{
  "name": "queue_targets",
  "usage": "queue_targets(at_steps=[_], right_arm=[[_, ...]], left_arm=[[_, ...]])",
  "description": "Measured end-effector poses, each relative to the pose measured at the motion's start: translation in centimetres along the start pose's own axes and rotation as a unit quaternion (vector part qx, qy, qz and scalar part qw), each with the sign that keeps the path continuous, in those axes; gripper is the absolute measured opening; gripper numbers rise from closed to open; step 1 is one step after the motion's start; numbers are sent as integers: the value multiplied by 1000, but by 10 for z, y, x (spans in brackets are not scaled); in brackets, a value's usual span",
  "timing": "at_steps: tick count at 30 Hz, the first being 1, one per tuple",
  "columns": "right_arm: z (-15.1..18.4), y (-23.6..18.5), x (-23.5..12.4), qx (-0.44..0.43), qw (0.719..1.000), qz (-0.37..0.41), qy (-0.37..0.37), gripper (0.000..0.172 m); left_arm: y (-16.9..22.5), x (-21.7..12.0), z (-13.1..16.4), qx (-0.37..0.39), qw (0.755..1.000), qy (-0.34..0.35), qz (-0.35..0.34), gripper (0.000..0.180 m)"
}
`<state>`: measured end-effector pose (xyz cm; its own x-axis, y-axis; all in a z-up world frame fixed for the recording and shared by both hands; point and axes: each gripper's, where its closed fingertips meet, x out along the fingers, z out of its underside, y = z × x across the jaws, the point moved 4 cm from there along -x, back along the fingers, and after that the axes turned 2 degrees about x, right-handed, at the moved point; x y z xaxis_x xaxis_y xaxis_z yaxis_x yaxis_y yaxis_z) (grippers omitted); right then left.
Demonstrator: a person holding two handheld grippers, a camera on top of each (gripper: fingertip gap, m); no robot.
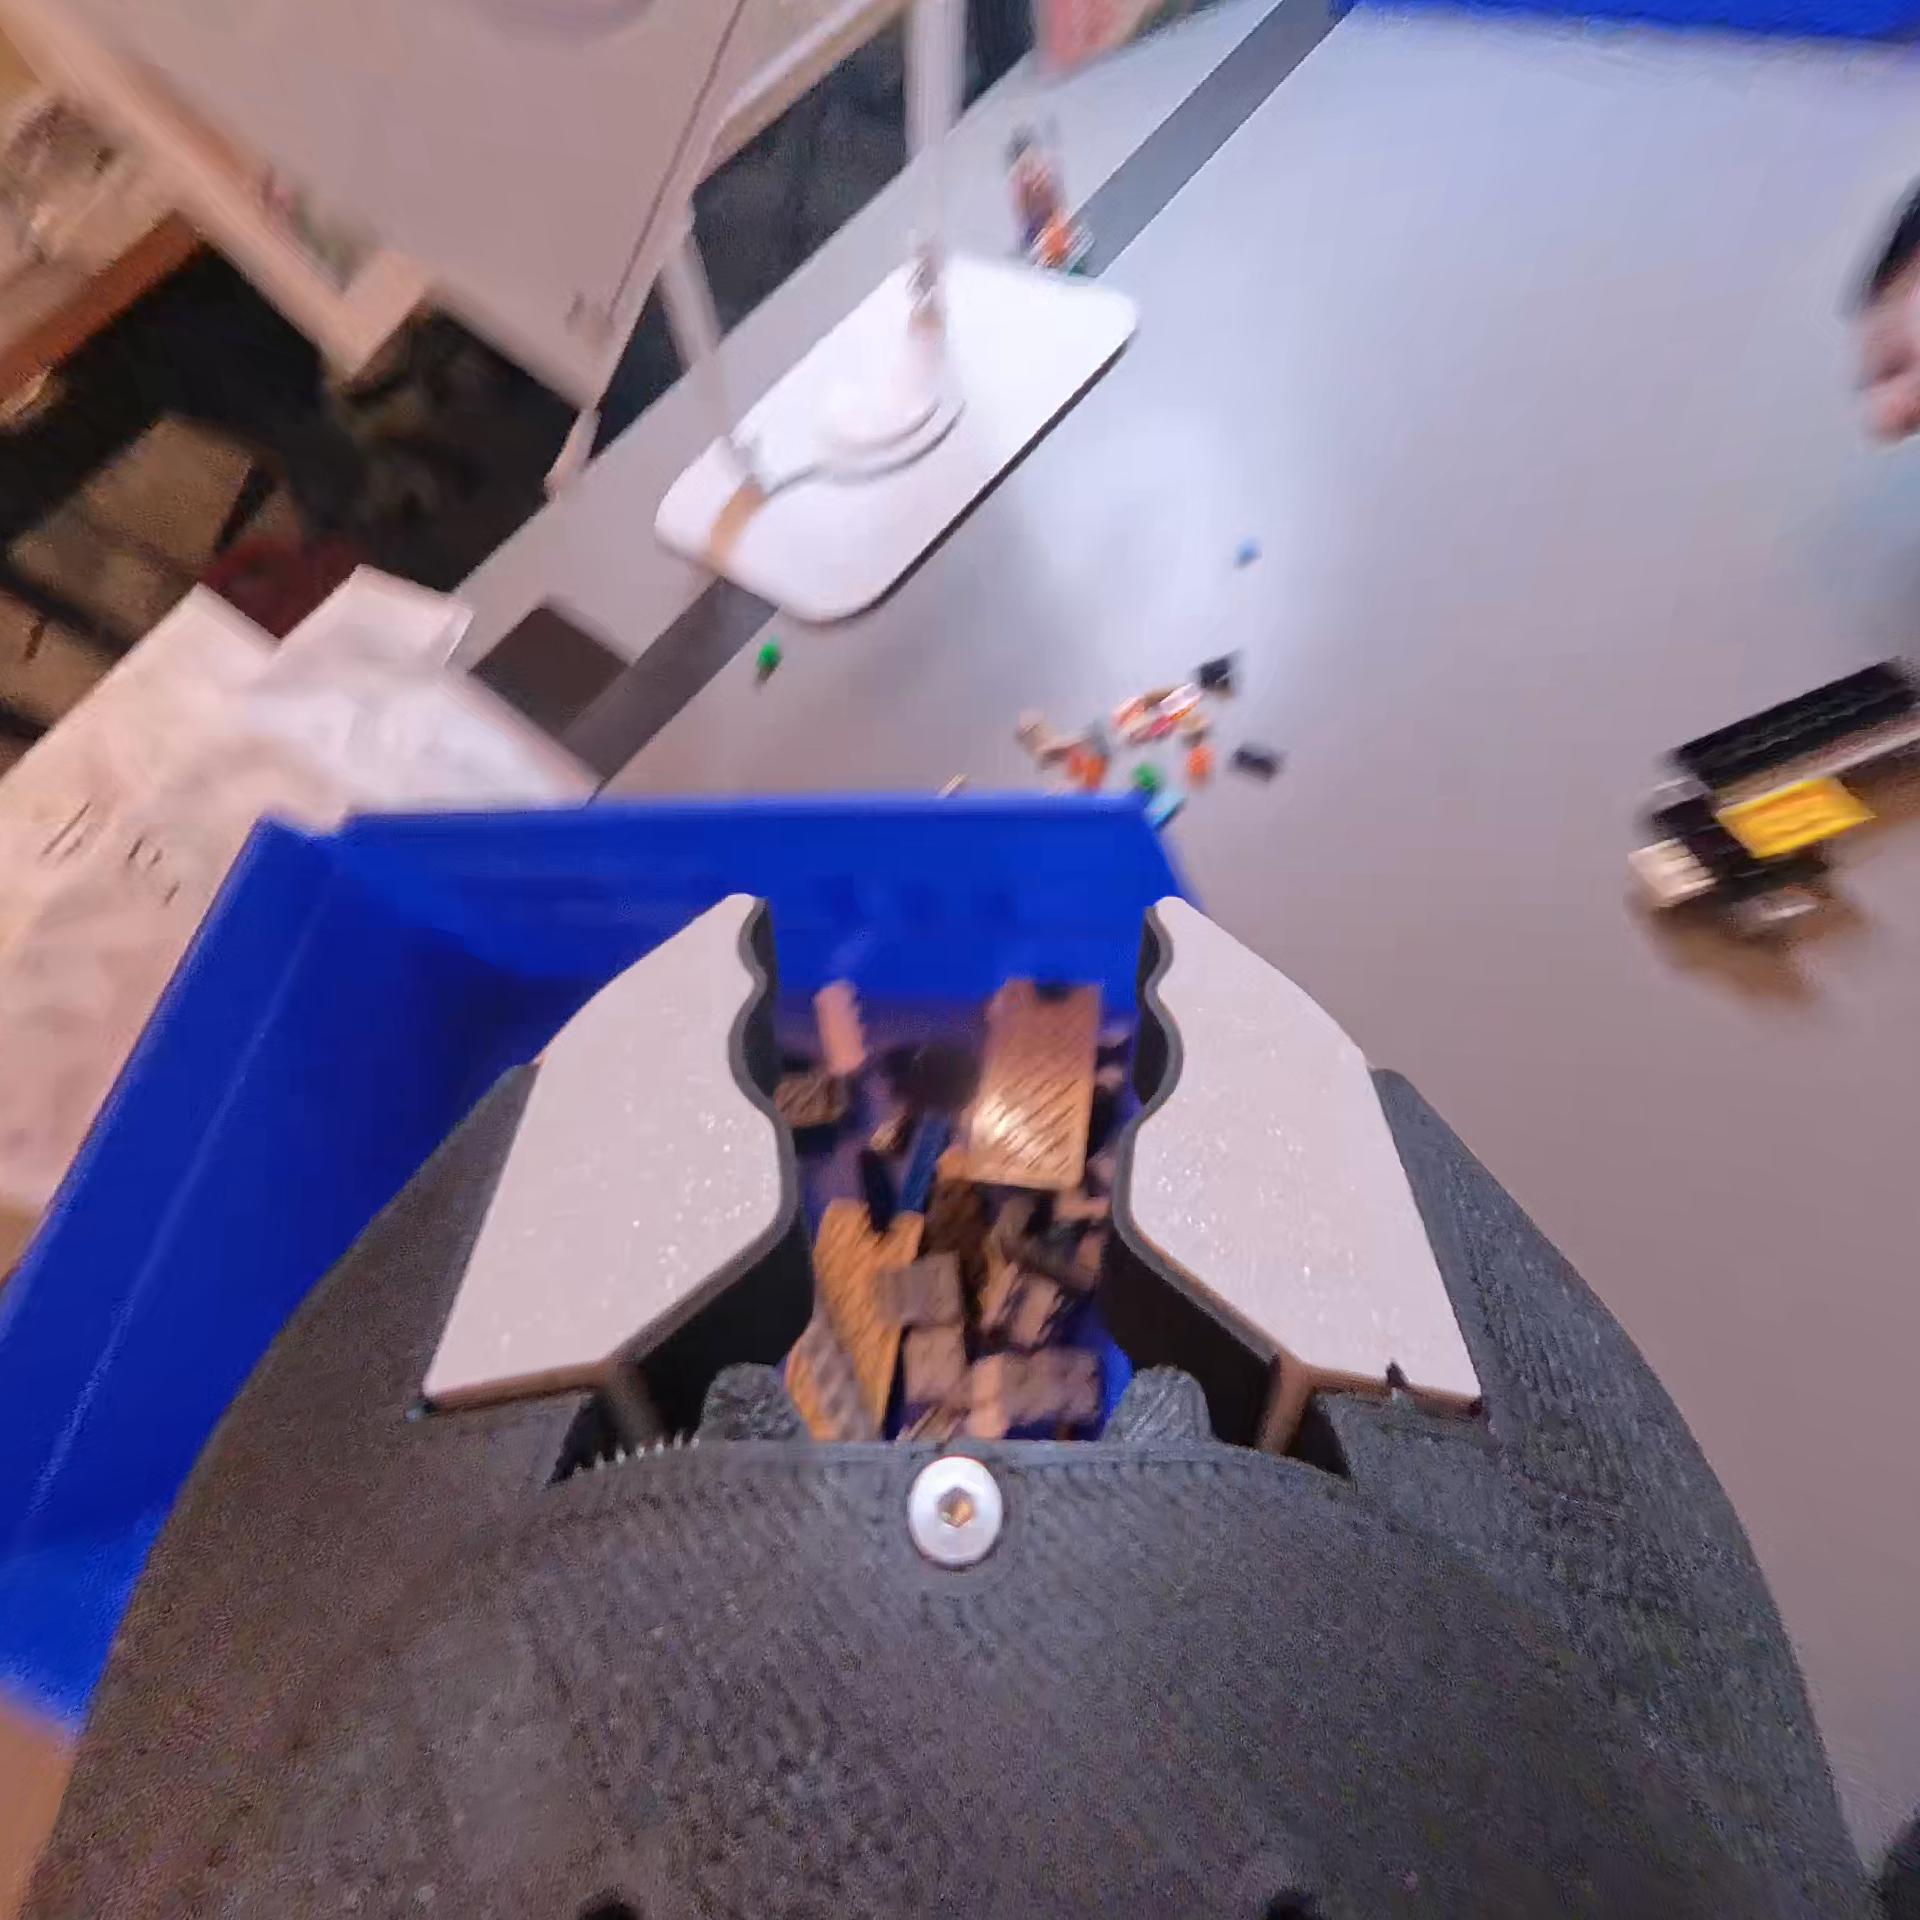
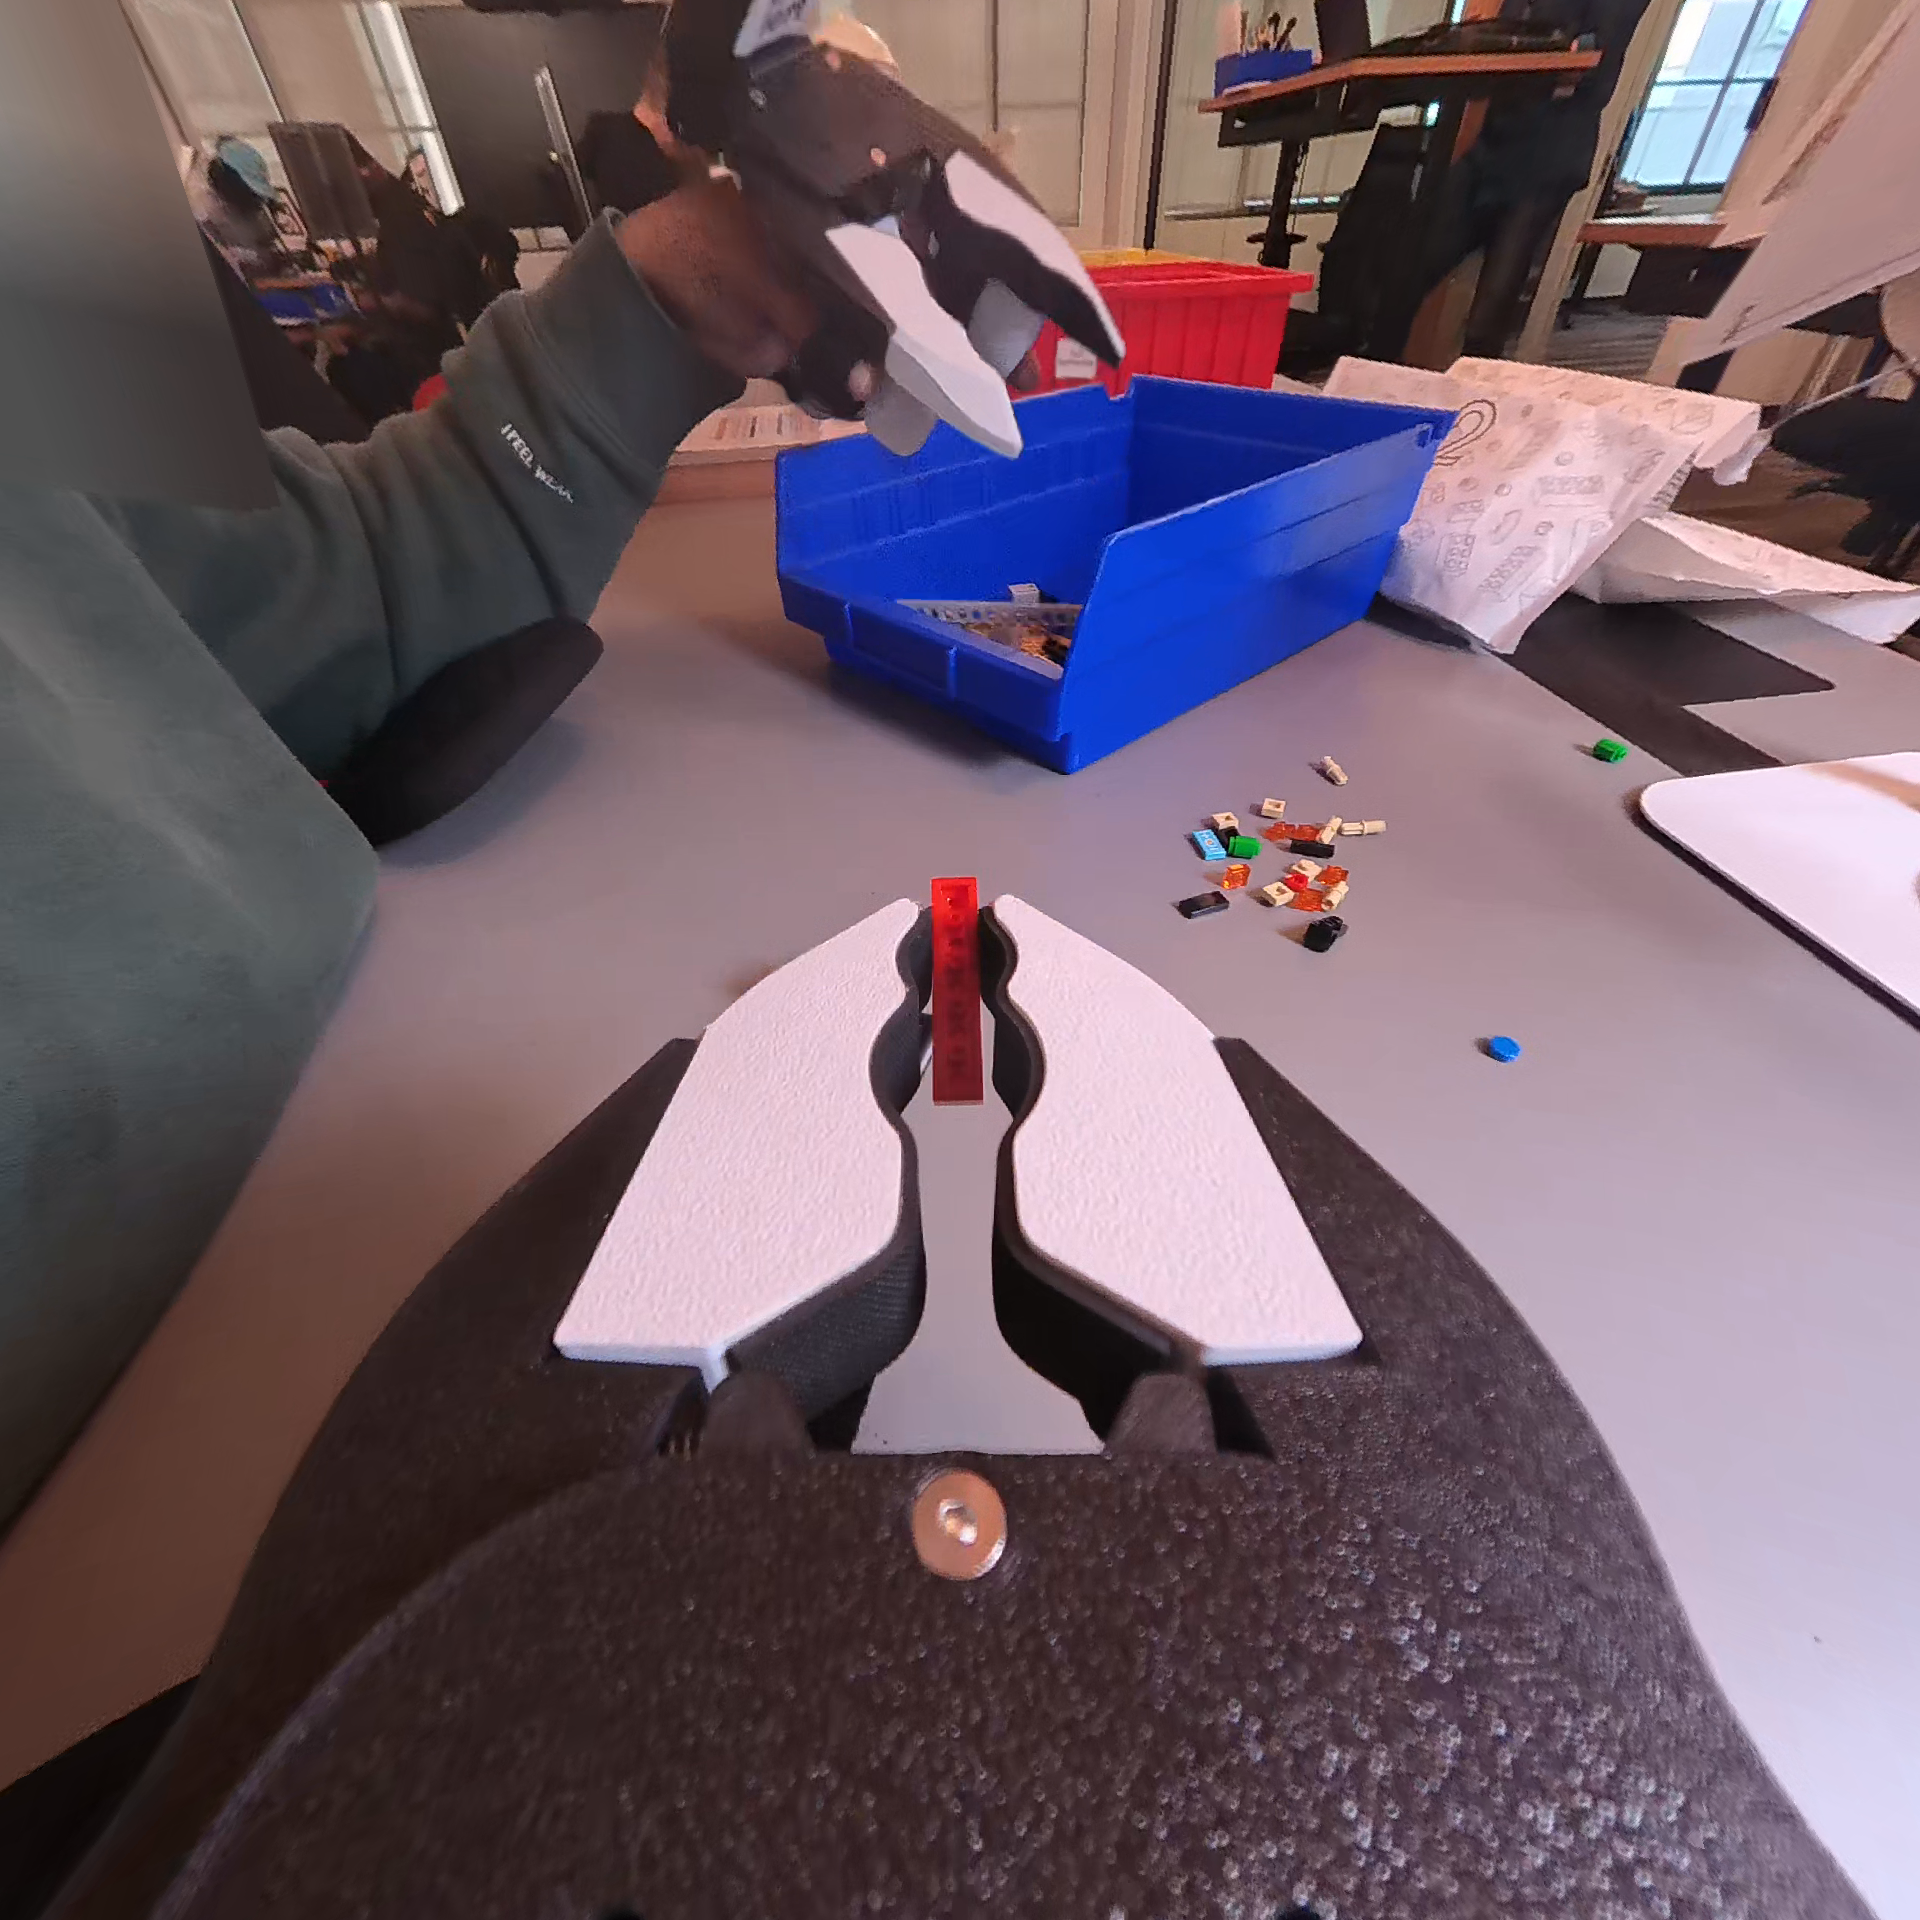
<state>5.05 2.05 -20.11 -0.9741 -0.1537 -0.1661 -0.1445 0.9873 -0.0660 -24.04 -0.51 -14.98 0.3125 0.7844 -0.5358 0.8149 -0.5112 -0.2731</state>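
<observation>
My left gripper is open, with nothing between its pads, and hangs over a blue bin that holds several tan and dark bricks. The right wrist view shows the same left gripper raised above the blue bin, held by a hand in a green sleeve. My right gripper is shut on a long, thin red translucent brick, which stands on edge between the pads just above the grey table.
Several small loose bricks lie on the table right of my right gripper, with a blue round stud and a green piece apart. A white board lies at the right. A red bin and crumpled printed paper lie behind the blue bin. A black-and-yellow brick model stands on the table. Across from one pair of fingers to the other is roughly 25 cm. The right tips stand about 20 cm off the blue round stud. It is also in sight in the left wrist view.
</observation>
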Motion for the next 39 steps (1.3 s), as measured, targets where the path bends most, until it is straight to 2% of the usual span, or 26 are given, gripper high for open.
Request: queue_targets(at_steps=[2, 5, 9, 12, 13, 16, 19, 21, 23, 24, 26, 27, 30, 31, 32, 34, 37, 39], right_arm=[[-3, -4, 2, -19, 1000, 5, 6, 8], [-8, -13, 6, -93, 995, 26, 6, 8], [-13, -26, 9, -188, 980, 63, -1, 8], [-13, -31, 9, -252, 963, 92, -12, 8], [-13, -32, 9, -270, 957, 99, -17, 8], [-11, -34, 8, -308, 943, 122, -31, 8], [-12, -36, 7, -326, 936, 129, -33, 8], [-13, -37, 8, -331, 934, 132, -30, 9], [-11, -29, 5, -301, 943, 130, -52, 25], [-9, -24, 1, -270, 953, 122, -61, 33], [-2, -17, -8, -195, 974, 78, -88, 32], [5, -15, -12, -152, 980, 47, -119, 32], [29, -23, -21, -25, 973, -57, -223, 39], [35, -27, -22, -12, 967, -72, -245, 40], [41, -31, -22, -13, 961, -81, -266, 40], [54, -39, -19, -26, 944, -91, -318, 40], [70, -48, -14, -44, 922, -97, -373, 36], [75, -48, -10, -56, 917, -86, -385, 25]], left_arm=[[42, 5, -28, 4, 991, 68, 111, 53], [108, 19, -59, -53, 947, 137, 286, 38], [168, 56, -69, -157, 888, 116, 415, 35], [190, 71, -75, -225, 844, 99, 477, 27], [192, 77, -76, -238, 840, 93, 479, 23], [198, 84, -78, -235, 836, 83, 488, 10], [199, 83, -79, -193, 852, 76, 480, 6], [194, 79, -80, -142, 875, 80, 457, 5], [171, 72, -81, -65, 919, 89, 378, 5], [154, 68, -81, -29, 942, 89, 323, 5], [108, 58, -74, 40, 979, 74, 184, 5], [84, 51, -66, 66, 989, 51, 120, 5], [25, 31, -32, 88, 995, -45, -30, 6], [11, 25, -21, 87, 992, -68, -66, 14], [1, 21, -11, 80, 988, -89, -93, 37], [-9, 15, 6, 70, 982, -125, -121, 62], [-6, 17, 14, 80, 980, -134, -128, 70], [2, 20, 11, 97, 979, -127, -127, 69]])
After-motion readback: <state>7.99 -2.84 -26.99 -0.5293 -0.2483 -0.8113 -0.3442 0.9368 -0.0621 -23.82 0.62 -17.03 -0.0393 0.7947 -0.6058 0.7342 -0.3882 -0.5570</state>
